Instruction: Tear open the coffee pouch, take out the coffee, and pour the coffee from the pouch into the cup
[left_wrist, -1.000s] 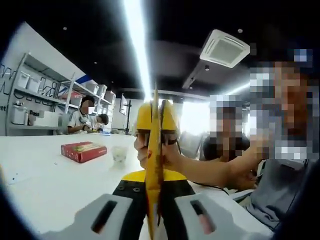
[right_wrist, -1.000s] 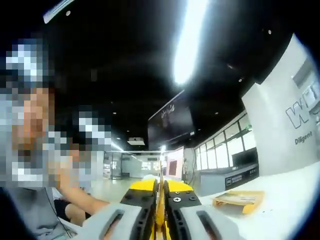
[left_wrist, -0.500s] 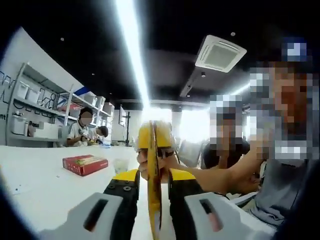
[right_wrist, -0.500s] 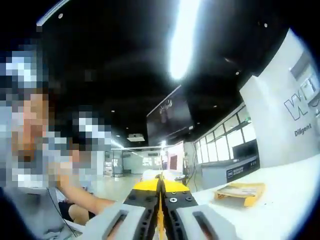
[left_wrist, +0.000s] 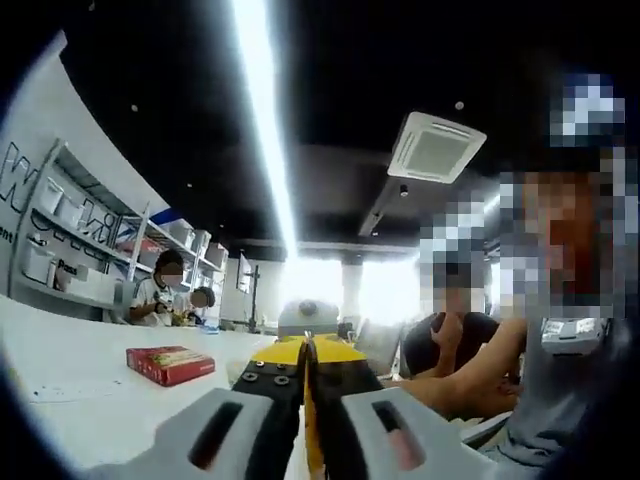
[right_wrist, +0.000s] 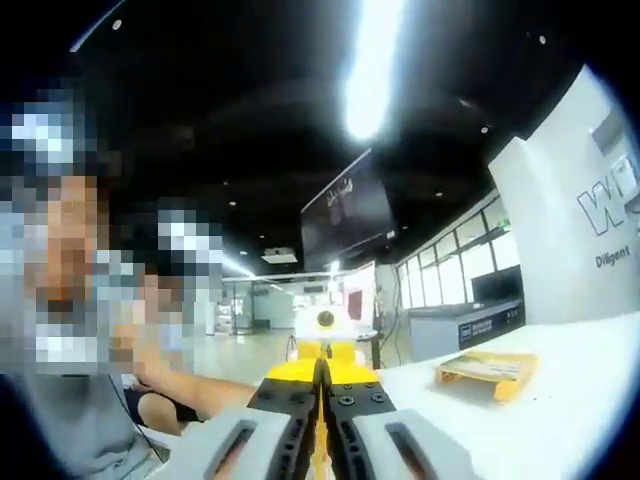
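Jaws shut, pouch (left_wrist: 309, 420) edge pinched betw., apparently

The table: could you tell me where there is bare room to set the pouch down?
Bare white table lies nearer than the red box, and, in the right gripper view, around the yellow packet. No crowded spot visible.

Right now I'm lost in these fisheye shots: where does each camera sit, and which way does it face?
Left gripper view: rides the left hand-held gripper, jaws shut on a yellow pouch, facing a white table with a red box; a forearm shows.
Right gripper view: rides the right hand-held gripper, facing glass walls.
Shared: the pouch and table.
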